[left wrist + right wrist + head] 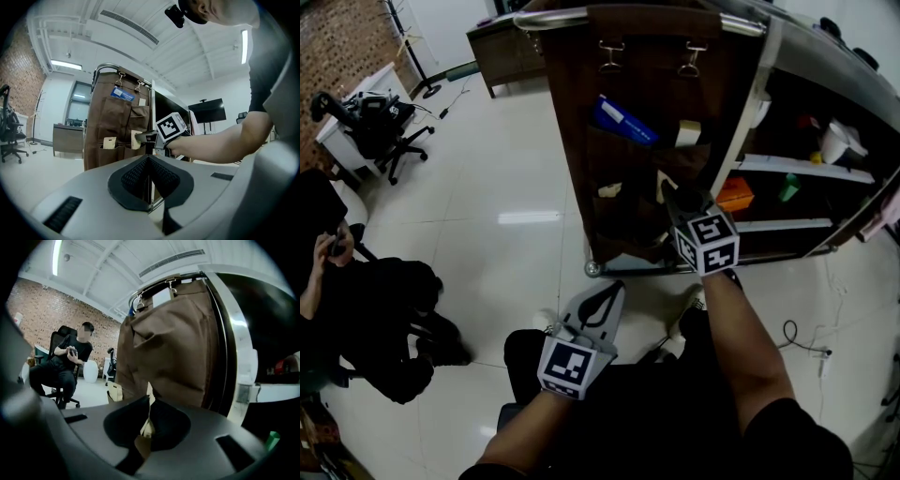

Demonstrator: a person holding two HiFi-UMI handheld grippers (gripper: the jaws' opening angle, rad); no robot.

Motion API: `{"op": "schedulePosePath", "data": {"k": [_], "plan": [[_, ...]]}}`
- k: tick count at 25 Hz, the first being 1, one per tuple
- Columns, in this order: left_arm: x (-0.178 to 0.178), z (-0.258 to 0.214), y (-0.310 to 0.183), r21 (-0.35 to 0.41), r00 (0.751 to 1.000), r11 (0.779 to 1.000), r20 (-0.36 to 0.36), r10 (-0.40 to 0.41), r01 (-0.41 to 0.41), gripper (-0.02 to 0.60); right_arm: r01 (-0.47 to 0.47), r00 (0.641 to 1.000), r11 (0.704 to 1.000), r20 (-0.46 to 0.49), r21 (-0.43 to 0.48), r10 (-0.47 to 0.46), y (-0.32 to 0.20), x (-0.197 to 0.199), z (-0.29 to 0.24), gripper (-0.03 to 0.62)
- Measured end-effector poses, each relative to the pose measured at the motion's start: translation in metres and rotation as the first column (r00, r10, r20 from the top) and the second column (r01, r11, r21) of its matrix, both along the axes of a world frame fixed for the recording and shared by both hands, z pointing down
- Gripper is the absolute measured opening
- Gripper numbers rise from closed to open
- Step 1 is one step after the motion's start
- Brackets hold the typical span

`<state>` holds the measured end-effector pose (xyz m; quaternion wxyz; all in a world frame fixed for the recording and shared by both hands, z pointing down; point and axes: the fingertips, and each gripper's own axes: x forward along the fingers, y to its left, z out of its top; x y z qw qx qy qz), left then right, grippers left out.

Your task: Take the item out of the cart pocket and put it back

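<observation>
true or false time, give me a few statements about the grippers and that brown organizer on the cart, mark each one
1. The right gripper is clamped on a thin tan item. True.
2. The left gripper holds the blue item. False: its jaws are together with nothing between them, and the blue item sticks out of the brown organizer.
3. A person sits to the left of the cart in the head view. True.
4. The brown organizer lies flat on the floor. False: it hangs by clips from the cart's top rail.
</observation>
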<state>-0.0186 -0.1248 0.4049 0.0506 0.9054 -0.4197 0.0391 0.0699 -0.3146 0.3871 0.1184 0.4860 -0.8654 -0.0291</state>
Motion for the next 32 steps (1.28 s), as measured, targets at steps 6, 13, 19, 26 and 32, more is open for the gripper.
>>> {"op": "schedulePosePath", "data": {"k": [6, 13, 19, 26, 32], "plan": [[-0.001, 0.0, 0.0, -0.004, 1.0, 1.0, -0.004, -0.003, 0.003, 0.0, 0.009, 0.999, 0.999, -0.048, -0.049, -0.011, -0.009, -0.007, 0.027, 0.018], [-0.001, 0.001, -0.001, -0.006, 1.0, 1.0, -0.002, -0.001, 0.001, 0.0, 0.014, 0.999, 0.997, -0.048, -0.072, -0.017, -0.011, -0.009, 0.038, 0.026], [0.002, 0.005, -0.001, -0.015, 1.0, 1.0, -0.001, 0.009, -0.009, 0.0, 0.016, 0.998, 0.998, -0.064, -0.057, -0.02, -0.01, -0.008, 0.033, 0.158], [0.002, 0.004, 0.0, -0.013, 1.0, 1.0, -0.004, 0.007, -0.007, 0.0, 0.028, 1.0, 0.999, -0.011, -0.024, -0.028, 0.008, -0.009, 0.0, 0.176], [0.002, 0.002, 0.001, -0.002, 1.0, 1.0, 0.004, 0.006, -0.006, 0.0, 0.09, 0.986, 0.996, 0.142, -0.009, -0.088, 0.047, -0.01, -0.042, 0.009]]}}
